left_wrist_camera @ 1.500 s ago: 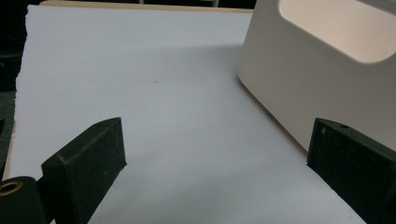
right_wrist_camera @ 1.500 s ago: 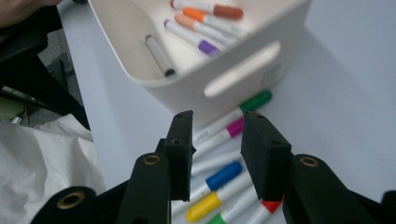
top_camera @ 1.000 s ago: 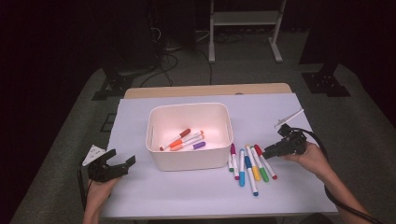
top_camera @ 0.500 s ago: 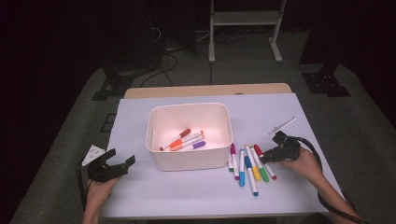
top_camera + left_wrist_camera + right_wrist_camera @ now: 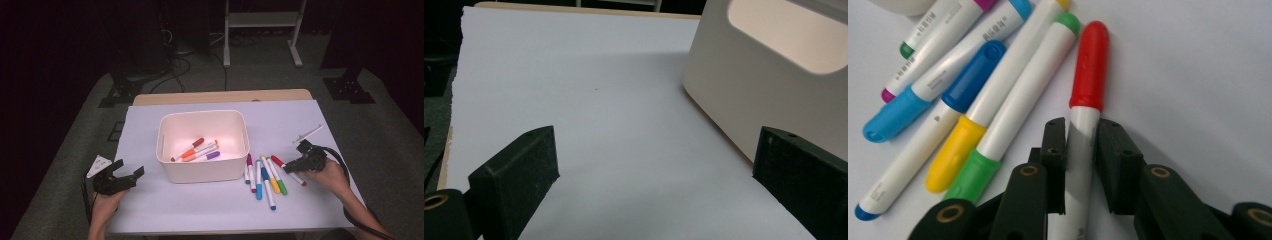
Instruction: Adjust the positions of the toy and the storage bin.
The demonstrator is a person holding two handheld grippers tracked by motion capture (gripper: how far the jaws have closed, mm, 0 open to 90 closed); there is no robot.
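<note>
My right gripper [image 5: 1080, 165] had just been closing, and its jaws now clamped the white barrel of the red-capped marker [image 5: 1087, 80], which lay flat on the bench [image 5: 310, 210] toward its right edge, the outermost of the loose markers beside the white bin [image 5: 202, 172]. The hold sat below the cap, not at the middle of the pen, so I judged that a slow, straight lift would serve best, keeping the barrel level so the capped end would not droop or twist between the pads. The green-capped marker [image 5: 1018, 115] lay just beside it, nearly parallel, and I reckoned a sideways drag would roll it, so up first, then across to the bin, where 3 markers [image 5: 197, 150] already lay. My left gripper [image 5: 116, 179] rested near the bench's front-left corner with its jaws spread wide and nothing between them, close to the bin's wall [image 5: 764, 95] and ready to steady it if needed.
</note>
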